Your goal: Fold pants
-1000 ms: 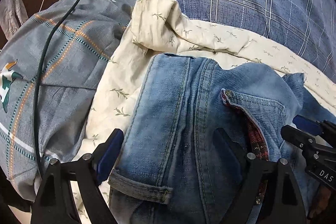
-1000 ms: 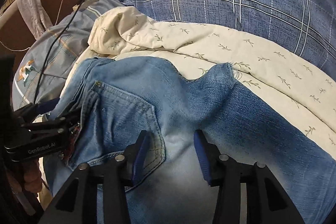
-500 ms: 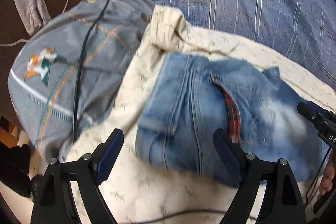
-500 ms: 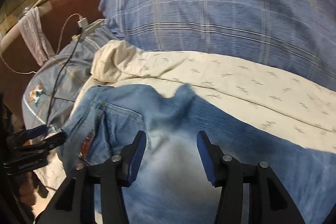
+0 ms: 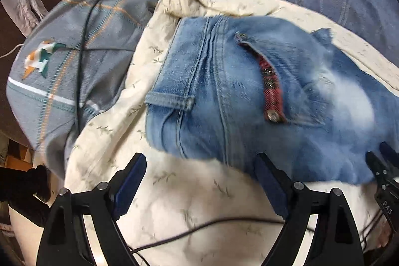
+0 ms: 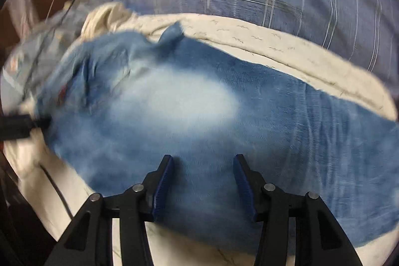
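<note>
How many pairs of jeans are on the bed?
1: the jeans lie flat on the cream quilt, waistband toward the grey pillow. Others could be hidden beneath.

faded blue jeans (image 5: 249, 101) lie flat on bedding.

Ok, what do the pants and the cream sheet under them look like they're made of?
The pants look like washed blue denim: heavy twill, double-stitched seams, a belt loop, a metal rivet and a faded pale patch. The red plaid pocket trim seems a thinner woven cloth. The cream sheet looks like soft matte cotton, lightly crinkled, with a small leaf print; exact fibre can't be told.
</note>
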The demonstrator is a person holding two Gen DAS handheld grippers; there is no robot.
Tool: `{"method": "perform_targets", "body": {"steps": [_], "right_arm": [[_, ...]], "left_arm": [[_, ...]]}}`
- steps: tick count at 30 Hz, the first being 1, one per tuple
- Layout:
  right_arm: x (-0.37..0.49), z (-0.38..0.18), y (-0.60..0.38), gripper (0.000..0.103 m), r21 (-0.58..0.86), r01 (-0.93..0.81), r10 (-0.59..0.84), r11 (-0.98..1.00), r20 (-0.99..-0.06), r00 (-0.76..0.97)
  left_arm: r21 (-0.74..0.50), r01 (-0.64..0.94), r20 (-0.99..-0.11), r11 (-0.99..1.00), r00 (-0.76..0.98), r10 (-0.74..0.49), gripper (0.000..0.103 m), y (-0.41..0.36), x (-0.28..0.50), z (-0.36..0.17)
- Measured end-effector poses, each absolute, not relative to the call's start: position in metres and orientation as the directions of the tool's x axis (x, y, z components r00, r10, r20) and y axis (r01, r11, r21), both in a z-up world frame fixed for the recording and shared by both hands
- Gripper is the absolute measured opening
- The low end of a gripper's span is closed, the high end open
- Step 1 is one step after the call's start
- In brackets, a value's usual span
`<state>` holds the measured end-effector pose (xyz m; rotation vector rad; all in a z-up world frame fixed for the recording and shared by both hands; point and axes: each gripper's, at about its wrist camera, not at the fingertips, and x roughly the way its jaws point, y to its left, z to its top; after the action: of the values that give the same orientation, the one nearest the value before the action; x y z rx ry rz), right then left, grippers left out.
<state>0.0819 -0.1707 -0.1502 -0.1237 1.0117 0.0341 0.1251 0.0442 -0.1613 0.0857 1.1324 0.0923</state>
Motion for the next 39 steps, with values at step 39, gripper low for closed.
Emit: {"method": "perform_targets", "body": {"steps": [39], "right_arm": [[-0.076,-0.126,-0.470,0.063,0.692,0.512,0.215,0.509,-0.678,0.703]], "left_arm": [[0.151,0.193,-0.833,0.969,0.553,0.020,0.089,-0.076,0.102,-0.151]]}}
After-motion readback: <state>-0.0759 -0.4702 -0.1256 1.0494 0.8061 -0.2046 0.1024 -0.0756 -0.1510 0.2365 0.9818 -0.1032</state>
